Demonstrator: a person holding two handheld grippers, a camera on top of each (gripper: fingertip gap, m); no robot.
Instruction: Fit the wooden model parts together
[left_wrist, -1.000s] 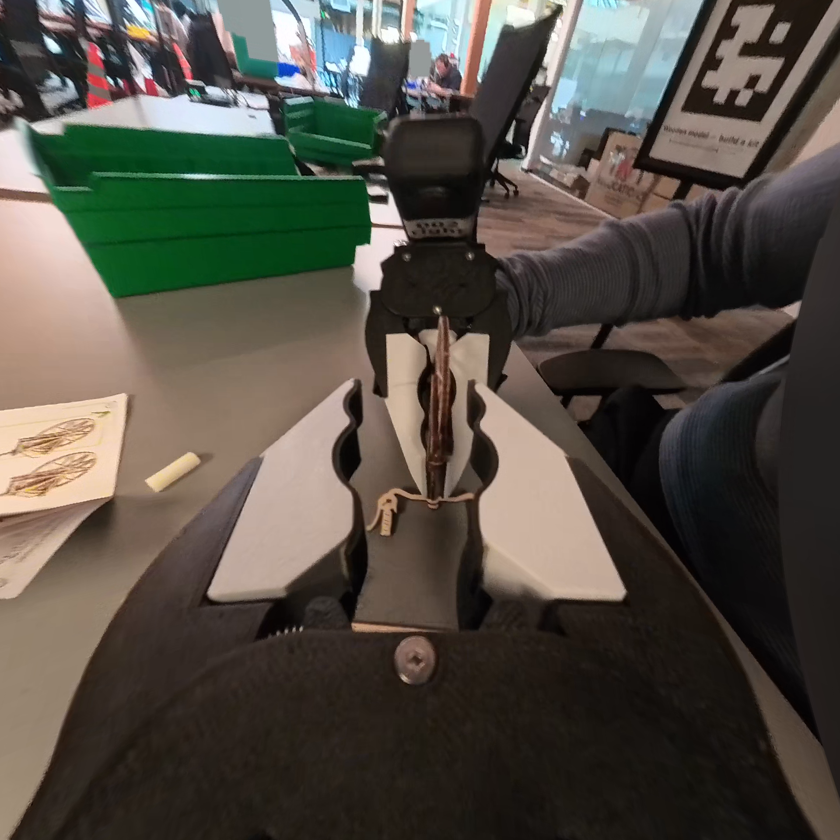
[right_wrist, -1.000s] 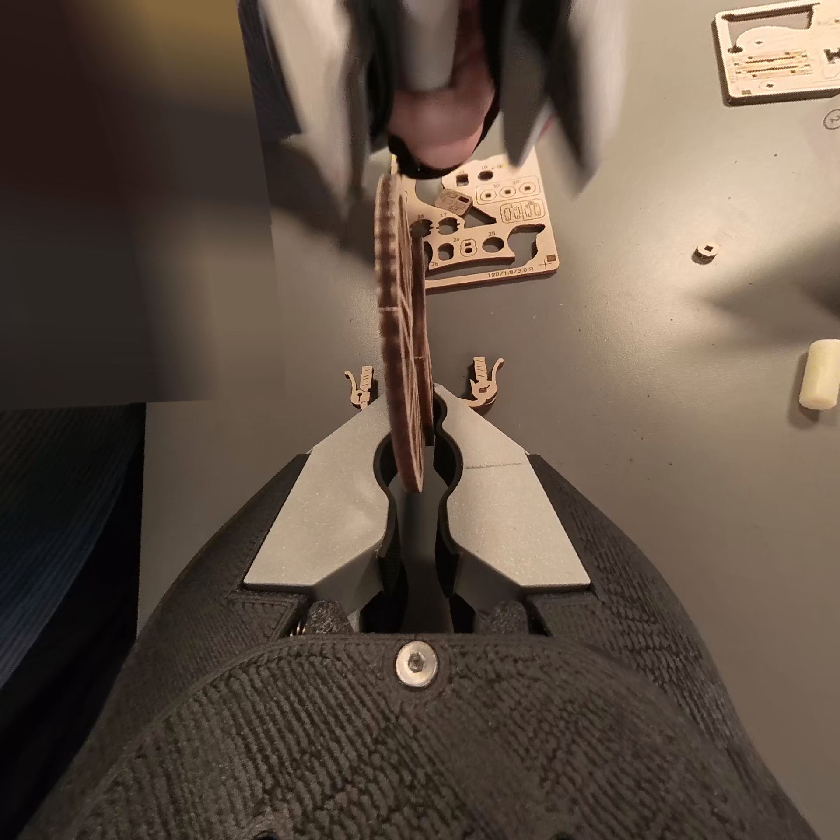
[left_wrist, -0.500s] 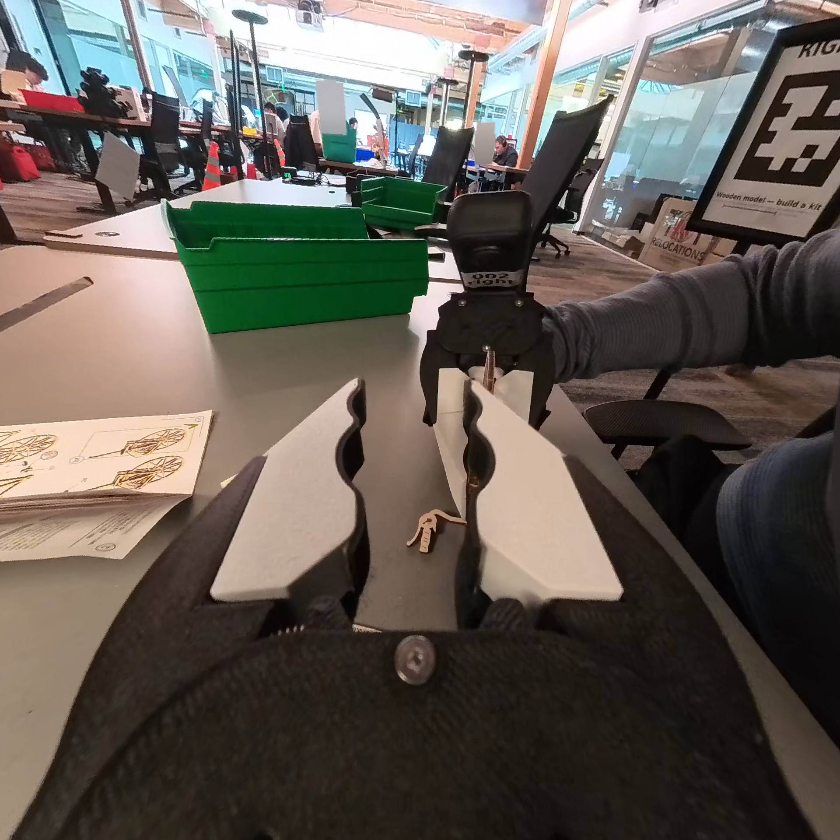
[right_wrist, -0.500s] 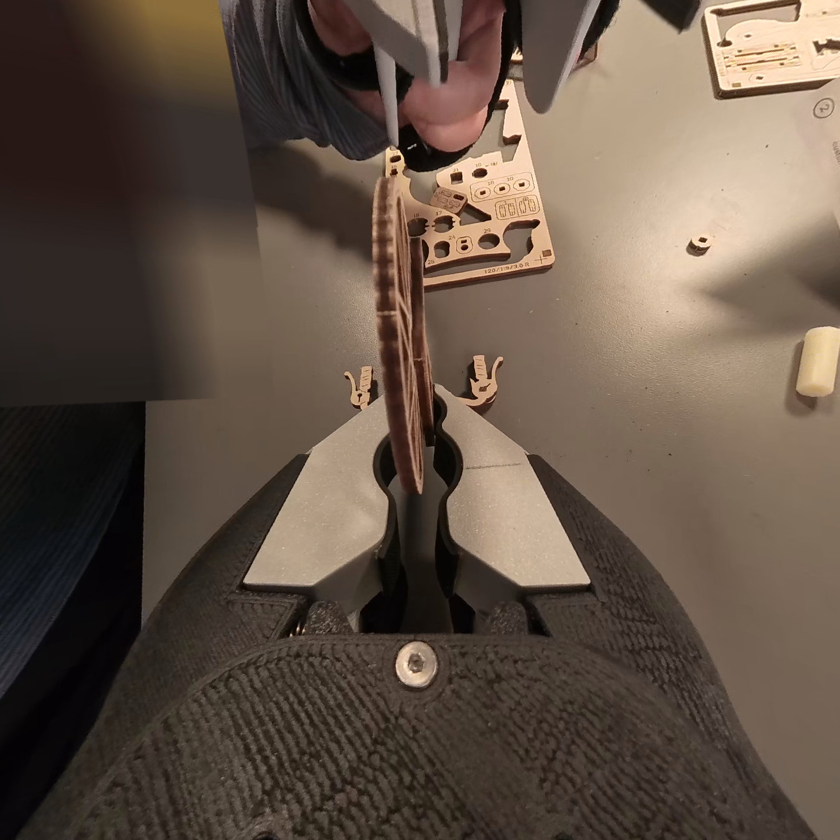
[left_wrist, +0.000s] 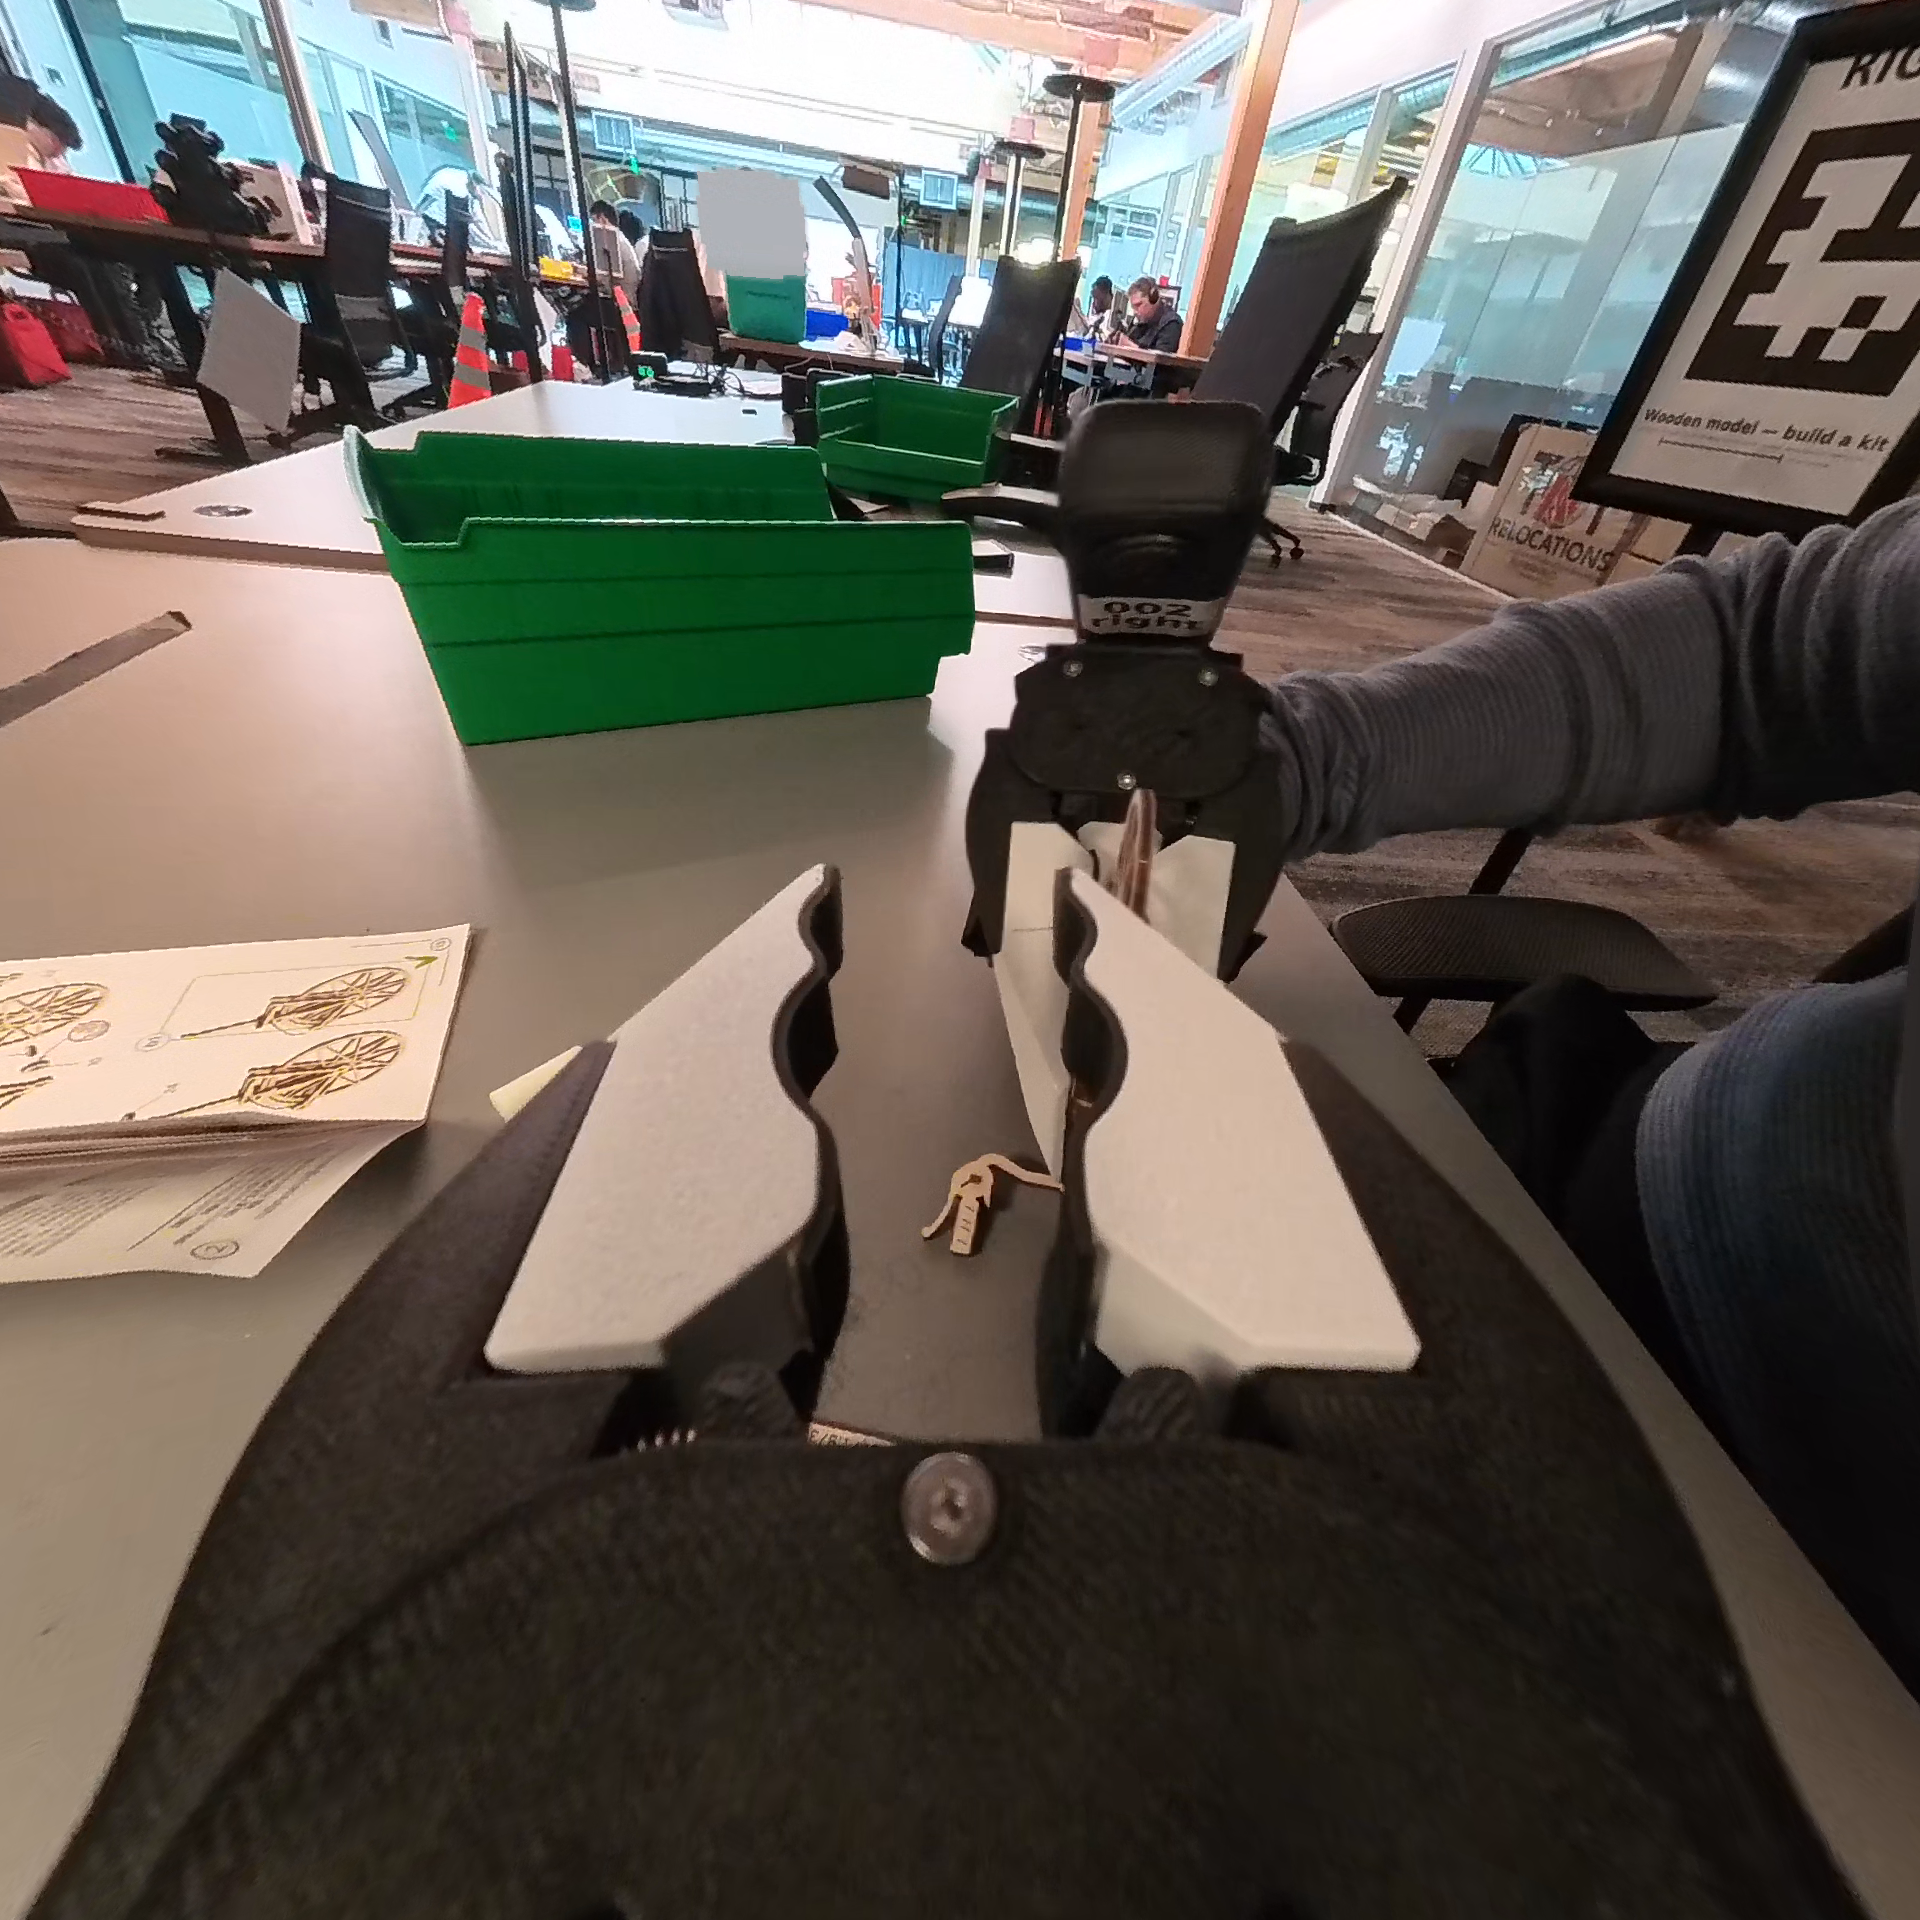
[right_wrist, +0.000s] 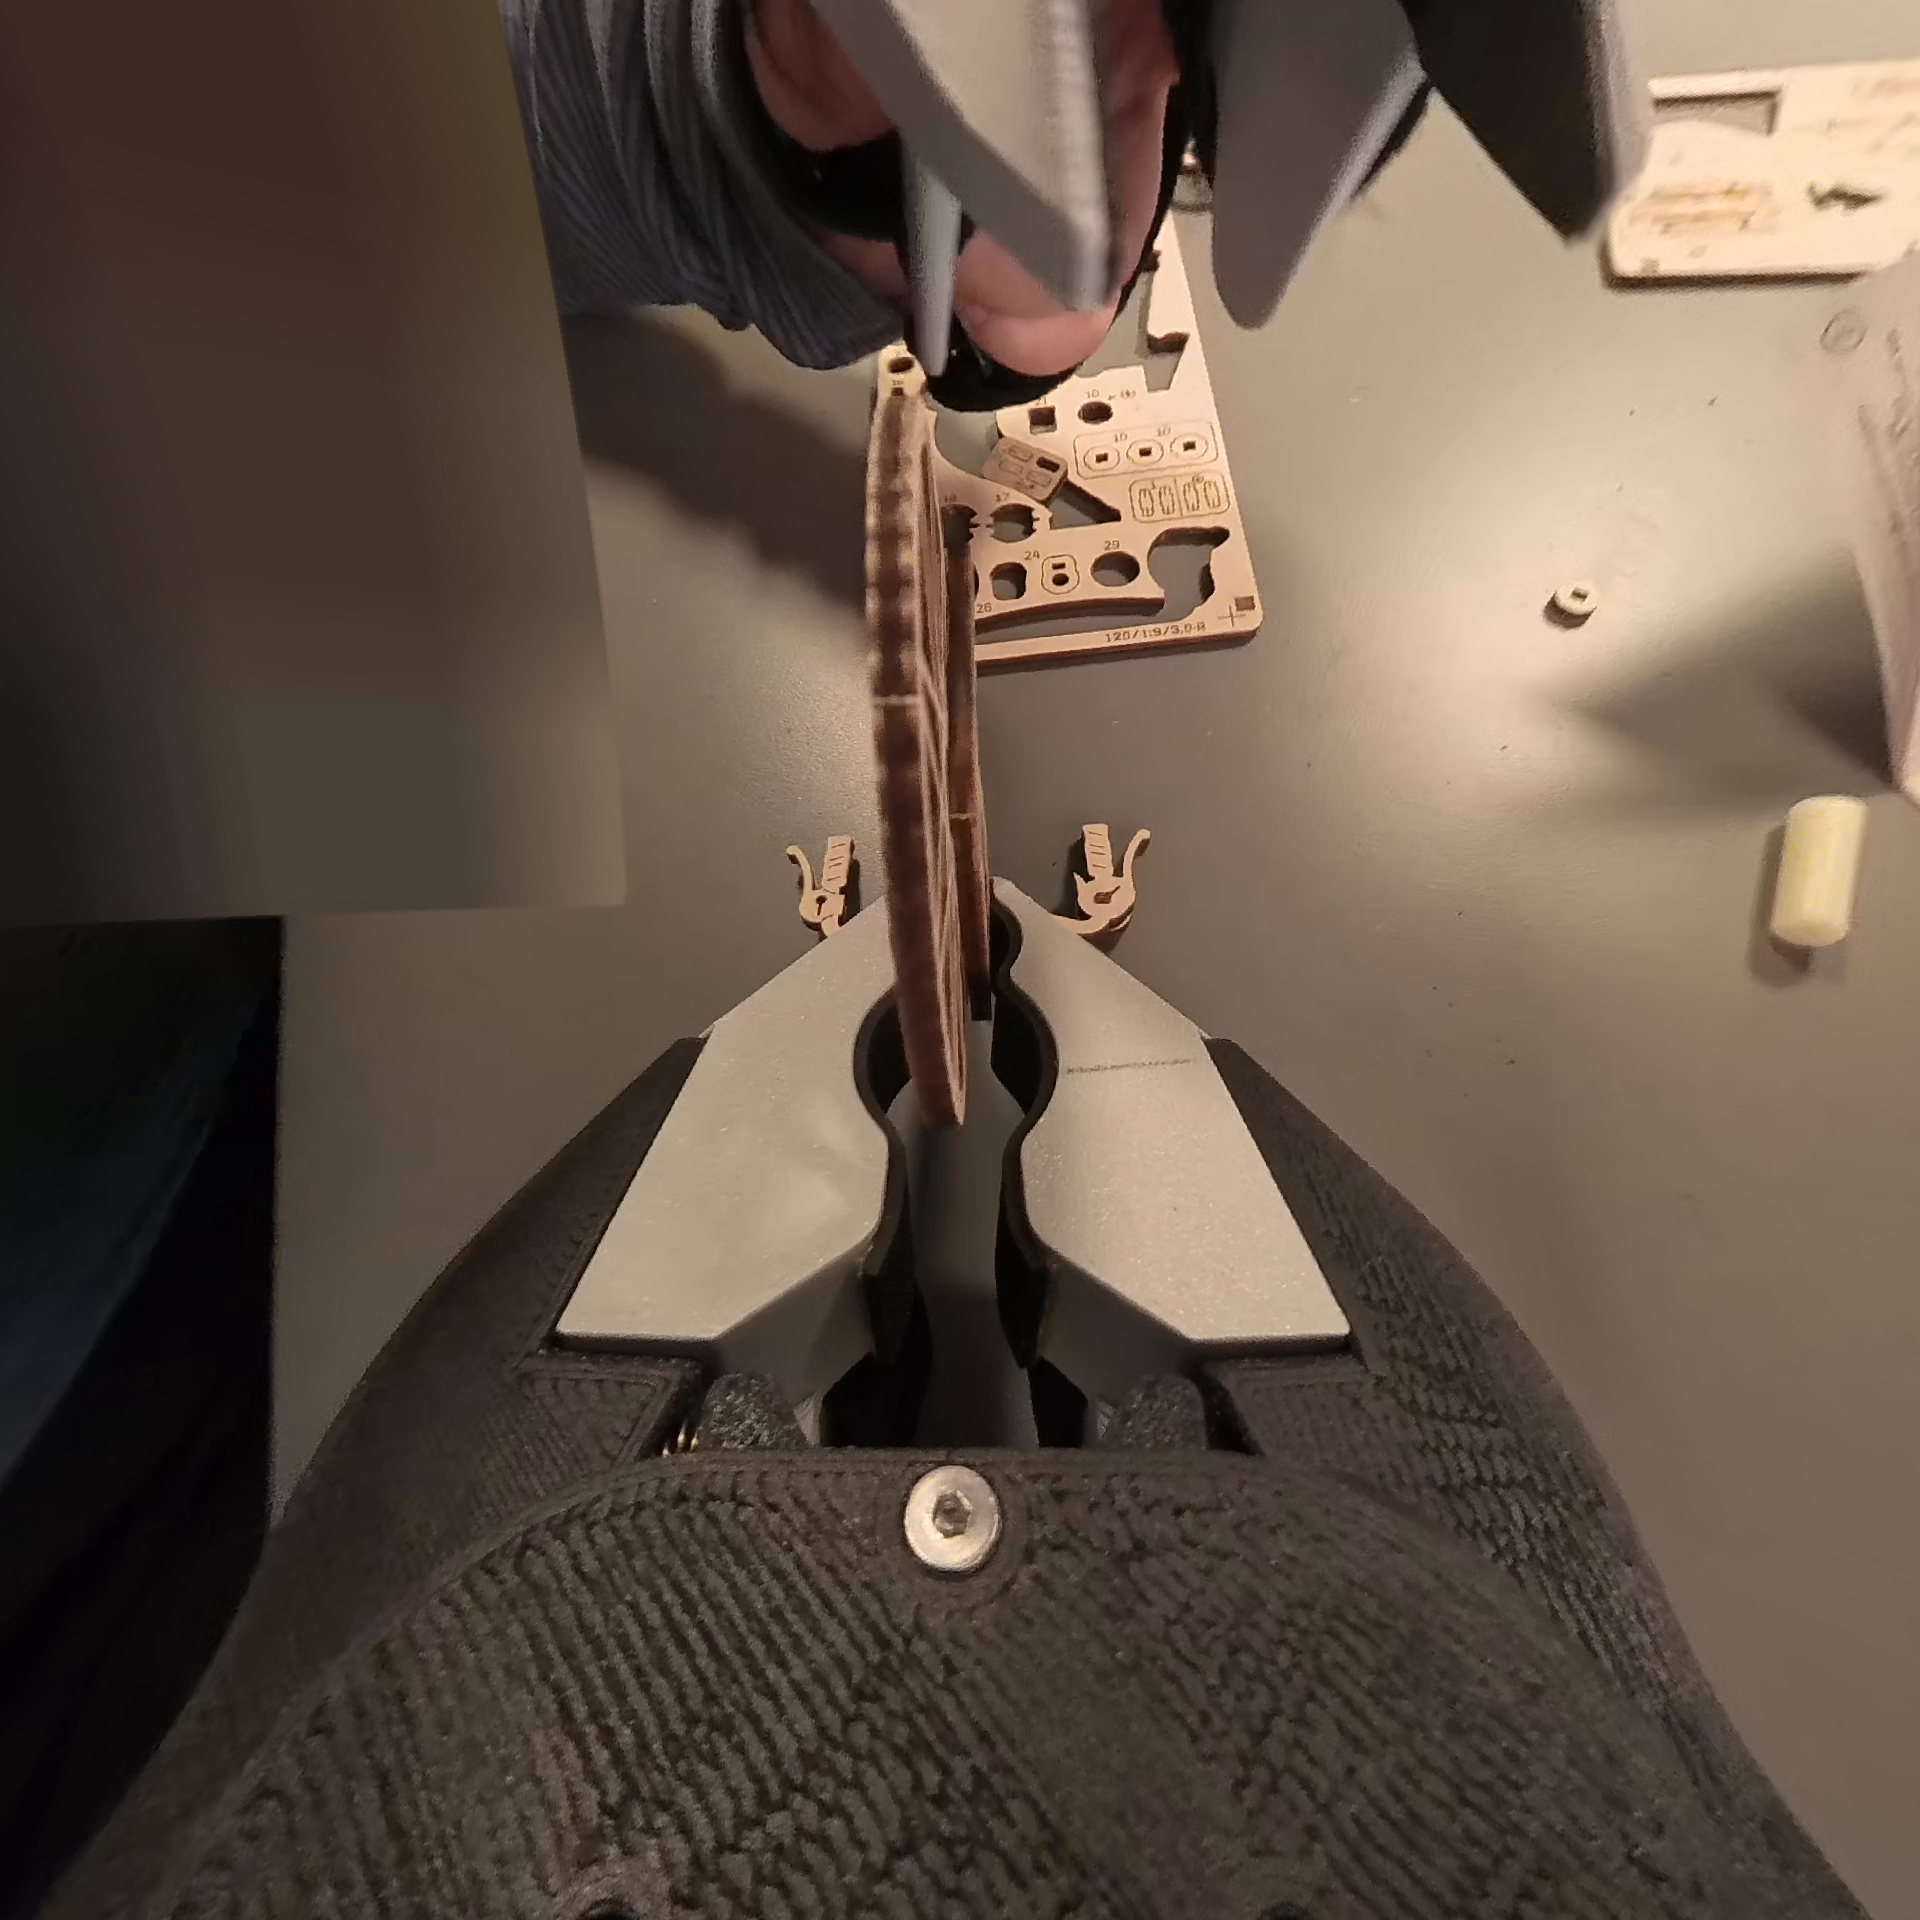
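An open-plan office: rows of desks (left_wrist: 187, 244), black office chairs (left_wrist: 1299, 312), glass partitions (left_wrist: 1507, 260), seated people (left_wrist: 1148, 322).

— What do we have at the middle?

— We see a round, flat wooden wheel with a dark toothed rim (right_wrist: 925, 748), standing upright on edge, its near end pinched between two grey fingers.

— And on the grey table?

— Two small pale wooden hook-shaped pieces lie flat, one just left (right_wrist: 824, 875) of the wheel and one just right (right_wrist: 1107, 873). Farther off we see a pale laser-cut plywood sheet with punched-out holes (right_wrist: 1132, 540) lying flat, and at the far right another plywood sheet (right_wrist: 1756, 197), blurred. A tiny wooden ring (right_wrist: 1571, 601) lies alone, well to the right.
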